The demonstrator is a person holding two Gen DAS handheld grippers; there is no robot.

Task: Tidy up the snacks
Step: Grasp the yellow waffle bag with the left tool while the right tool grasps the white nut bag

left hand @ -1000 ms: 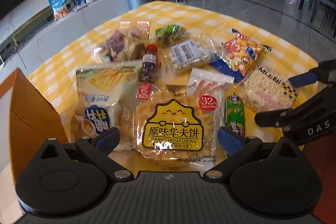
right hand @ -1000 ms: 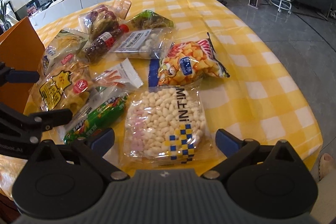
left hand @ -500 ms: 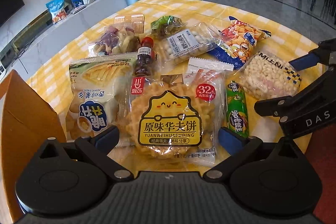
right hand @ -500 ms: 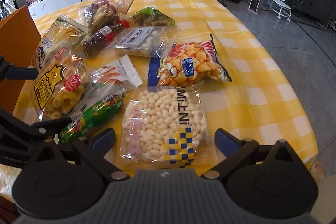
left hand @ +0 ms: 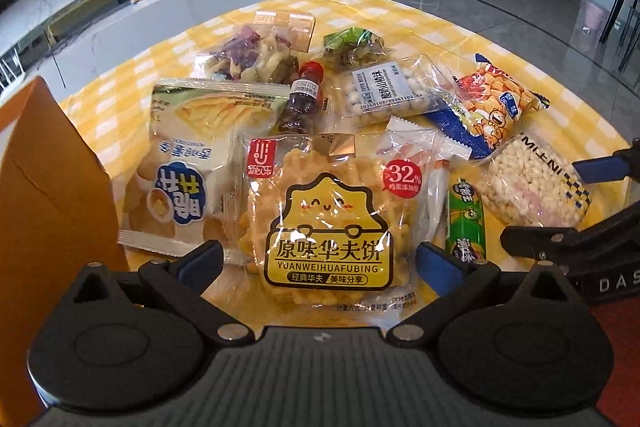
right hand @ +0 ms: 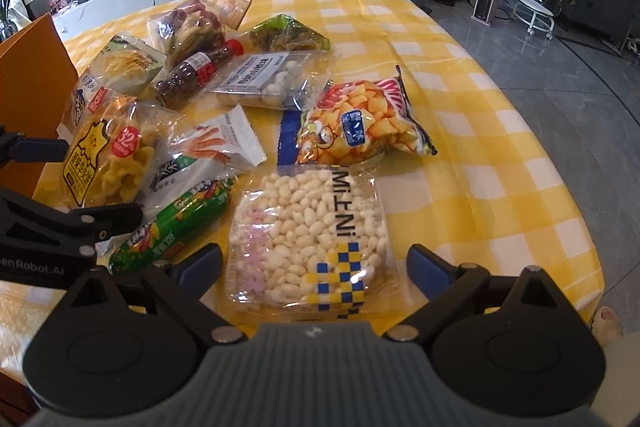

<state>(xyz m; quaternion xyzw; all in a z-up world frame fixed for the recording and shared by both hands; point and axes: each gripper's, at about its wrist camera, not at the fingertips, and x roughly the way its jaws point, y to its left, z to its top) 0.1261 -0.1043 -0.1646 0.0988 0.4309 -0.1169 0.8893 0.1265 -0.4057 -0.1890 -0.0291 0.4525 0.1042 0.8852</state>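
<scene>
Where snacks crowd the table [left hand: 420,11], clear bag [right hand: 308,235] holds puffs.

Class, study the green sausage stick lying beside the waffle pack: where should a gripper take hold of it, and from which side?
Grip the green sausage stick across its narrow middle, coming from above. It lies flat, a slim cylinder, wedged between the waffle pack and the puffed-snack tray, so probably only the top is free.

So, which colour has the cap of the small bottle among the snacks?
Red. The bottle cap shows best in the left wrist view.
</scene>
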